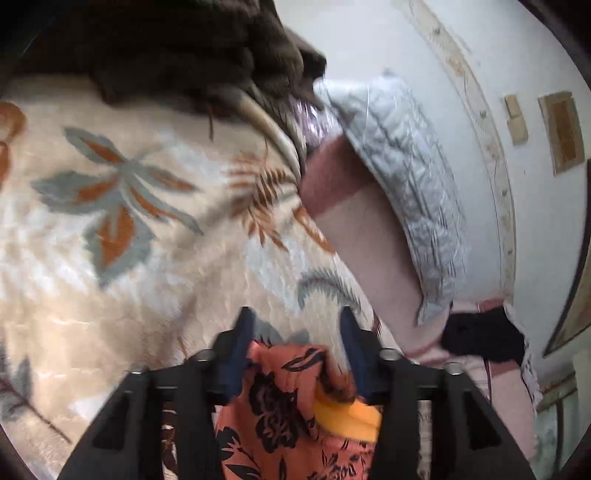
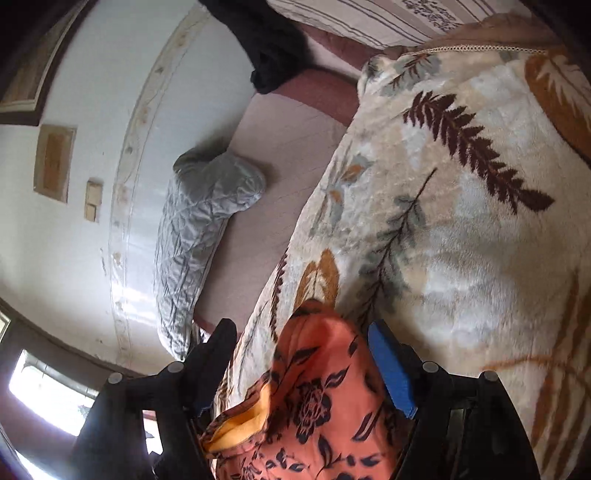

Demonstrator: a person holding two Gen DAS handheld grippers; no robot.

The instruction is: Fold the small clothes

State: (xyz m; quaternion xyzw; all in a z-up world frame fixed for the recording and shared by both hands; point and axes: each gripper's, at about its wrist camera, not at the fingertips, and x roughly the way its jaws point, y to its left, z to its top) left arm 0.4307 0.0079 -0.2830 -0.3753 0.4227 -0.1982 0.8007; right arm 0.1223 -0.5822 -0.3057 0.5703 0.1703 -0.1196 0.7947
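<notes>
An orange garment with a black flower print (image 1: 284,406) lies between the fingers of my left gripper (image 1: 295,325); a yellow lining (image 1: 347,417) shows inside it. The left jaws stand apart with the cloth bunched between them. The same garment (image 2: 317,391) sits between the fingers of my right gripper (image 2: 303,332), whose jaws also stand wide, a blue pad (image 2: 391,373) on its right finger. Both grippers hover over a cream blanket with leaf patterns (image 1: 129,221) (image 2: 461,240). Whether either gripper pinches the cloth is unclear.
A grey quilted pillow (image 1: 417,192) (image 2: 195,236) lies by the white wall on a pink sheet (image 2: 280,166). A dark brown blanket (image 1: 184,48) is heaped at the far end. A black cloth (image 2: 273,48) lies near a striped pillow (image 2: 369,18).
</notes>
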